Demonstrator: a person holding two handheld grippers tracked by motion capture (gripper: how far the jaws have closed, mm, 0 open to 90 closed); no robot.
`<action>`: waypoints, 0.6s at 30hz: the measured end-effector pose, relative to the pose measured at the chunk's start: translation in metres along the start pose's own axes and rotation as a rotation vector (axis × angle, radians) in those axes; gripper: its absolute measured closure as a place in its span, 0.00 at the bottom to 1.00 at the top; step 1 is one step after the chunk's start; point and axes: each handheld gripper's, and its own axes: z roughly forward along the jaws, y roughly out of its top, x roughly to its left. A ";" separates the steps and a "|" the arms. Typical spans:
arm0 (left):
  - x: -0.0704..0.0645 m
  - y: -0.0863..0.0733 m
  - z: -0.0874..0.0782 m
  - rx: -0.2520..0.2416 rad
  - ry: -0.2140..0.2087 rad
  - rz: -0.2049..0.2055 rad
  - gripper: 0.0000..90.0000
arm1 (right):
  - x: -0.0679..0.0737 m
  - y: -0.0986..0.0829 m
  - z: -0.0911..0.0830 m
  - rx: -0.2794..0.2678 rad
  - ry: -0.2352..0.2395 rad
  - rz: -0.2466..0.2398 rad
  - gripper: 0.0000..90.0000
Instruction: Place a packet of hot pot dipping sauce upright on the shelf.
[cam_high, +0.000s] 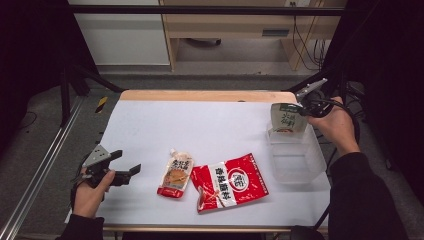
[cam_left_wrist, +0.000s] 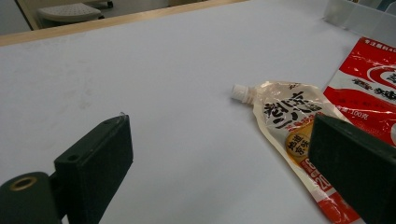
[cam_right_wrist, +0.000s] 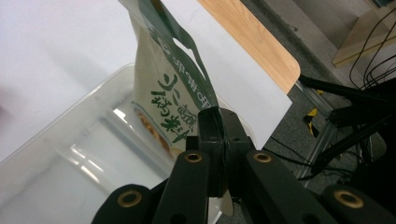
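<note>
At the lower left of the high view, the left gripper (cam_high: 120, 167) is hovering with jaws spread wide, grasping nothing, just left of the spouted sauce pouch (cam_high: 176, 174) and red seasoning packet (cam_high: 230, 182). At the upper right, the right gripper (cam_high: 302, 106) is clenching the green-and-white pouch (cam_high: 286, 117) by its edge. The pouch is hanging long axis upright over the clear plastic bin (cam_high: 314, 165), its lower end blurred behind the bin's wall, with the hand reaching in from the right.
</note>
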 end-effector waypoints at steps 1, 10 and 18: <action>0.000 0.000 0.000 0.004 -0.002 0.004 0.07 | 0.000 0.000 0.000 0.000 0.000 0.000 1.00; -0.001 0.000 0.001 0.007 -0.004 0.009 0.07 | -0.010 -0.013 0.015 -0.034 -0.025 0.093 0.88; -0.004 0.001 0.003 0.015 -0.008 0.020 0.07 | -0.008 -0.013 0.003 -0.057 -0.058 0.125 0.58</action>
